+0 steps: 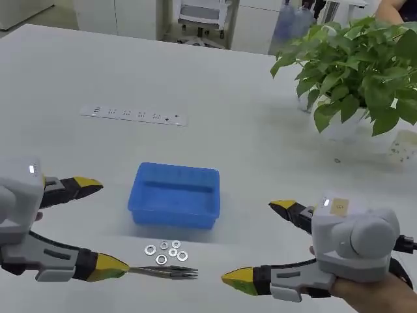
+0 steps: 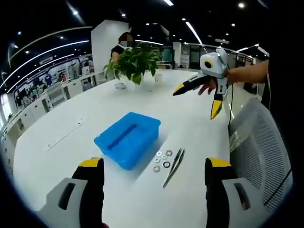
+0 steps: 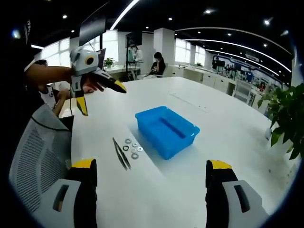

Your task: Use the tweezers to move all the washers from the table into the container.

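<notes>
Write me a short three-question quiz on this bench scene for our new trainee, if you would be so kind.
1. True or false: the left gripper holds the tweezers.
2. Where do the washers lie? A. inside the blue container; B. on the table, between the container and the tweezers; C. in the grip of the right gripper.
3. Fill in: the jaws of both grippers stand ____.

Key: 1. False: the tweezers lie on the table, and the left gripper is empty. 2. B. 3. open.
</notes>
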`<state>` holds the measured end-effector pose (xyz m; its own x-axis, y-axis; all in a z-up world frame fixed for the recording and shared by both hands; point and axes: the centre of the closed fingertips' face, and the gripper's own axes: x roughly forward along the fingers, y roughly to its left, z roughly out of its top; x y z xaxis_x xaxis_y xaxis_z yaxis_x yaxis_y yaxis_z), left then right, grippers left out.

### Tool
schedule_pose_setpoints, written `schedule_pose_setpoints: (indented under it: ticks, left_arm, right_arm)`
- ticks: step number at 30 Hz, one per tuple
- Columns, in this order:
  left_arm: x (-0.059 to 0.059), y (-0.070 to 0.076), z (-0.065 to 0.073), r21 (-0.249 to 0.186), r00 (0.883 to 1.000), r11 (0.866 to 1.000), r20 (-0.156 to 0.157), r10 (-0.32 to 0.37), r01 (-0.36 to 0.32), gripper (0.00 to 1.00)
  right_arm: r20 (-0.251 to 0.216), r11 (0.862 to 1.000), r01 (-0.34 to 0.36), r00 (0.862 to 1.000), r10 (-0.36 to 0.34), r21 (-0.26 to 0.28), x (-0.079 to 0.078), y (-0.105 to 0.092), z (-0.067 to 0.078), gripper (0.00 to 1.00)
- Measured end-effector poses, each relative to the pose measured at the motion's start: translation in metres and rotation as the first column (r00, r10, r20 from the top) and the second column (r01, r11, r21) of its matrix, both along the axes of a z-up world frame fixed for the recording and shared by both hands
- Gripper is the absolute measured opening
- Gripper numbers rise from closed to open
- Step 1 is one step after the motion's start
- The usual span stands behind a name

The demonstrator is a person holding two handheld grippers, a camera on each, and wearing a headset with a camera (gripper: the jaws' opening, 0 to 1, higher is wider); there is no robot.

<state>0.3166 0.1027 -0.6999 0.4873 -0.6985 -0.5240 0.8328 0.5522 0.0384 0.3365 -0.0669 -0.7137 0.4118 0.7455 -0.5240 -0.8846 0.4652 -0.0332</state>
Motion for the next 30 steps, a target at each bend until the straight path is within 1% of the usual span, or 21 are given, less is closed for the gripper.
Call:
schedule_pose_setpoints:
  ticks: [12,18,19,22,24,26,28,30]
  left_arm:
    - [0.0,0.002,0.0,-0.015,1.0,1.0,-0.009,0.008,-0.008,0.94]
    - [0.001,0.002,-0.002,-0.008,1.0,1.0,-0.012,0.002,-0.002,0.94]
    - [0.001,0.003,-0.002,-0.006,1.0,1.0,-0.013,0.002,-0.002,0.94]
    - [0.001,0.003,-0.004,0.003,1.0,1.0,-0.012,-0.007,0.007,0.92]
    - [0.001,0.003,-0.007,0.019,1.0,1.0,-0.012,-0.018,0.019,0.9]
    - [-0.001,0.001,-0.008,0.019,0.999,0.999,-0.017,-0.034,0.034,0.87]
    - [-0.002,0.0,-0.011,0.02,0.999,0.999,-0.026,-0.041,0.042,0.84]
    - [-0.003,-0.001,-0.014,0.032,0.998,0.998,-0.03,-0.057,0.058,0.81]
  right_arm:
    - [-0.002,1.0,0.003,1.0,-0.003,0.003,0.004,0.0,-0.002,0.97]
    - [0.004,1.0,-0.005,1.0,0.005,-0.001,0.004,0.001,-0.001,0.96]
    - [0.008,1.0,-0.01,1.0,0.01,-0.001,0.005,0.001,-0.001,0.96]
    - [-0.002,0.999,-0.038,0.999,0.038,-0.006,0.002,0.004,-0.002,0.91]
    - [0.002,0.998,-0.058,0.998,0.058,-0.024,0.001,0.007,-0.006,0.91]
    - [0.009,0.996,-0.081,0.997,0.081,-0.044,-0.001,0.01,-0.009,0.9]
    - [0.004,0.993,-0.108,0.994,0.108,-0.052,-0.004,0.013,-0.012,0.87]
    - [0.006,0.988,-0.139,0.99,0.14,-0.073,-0.006,0.016,-0.015,0.84]
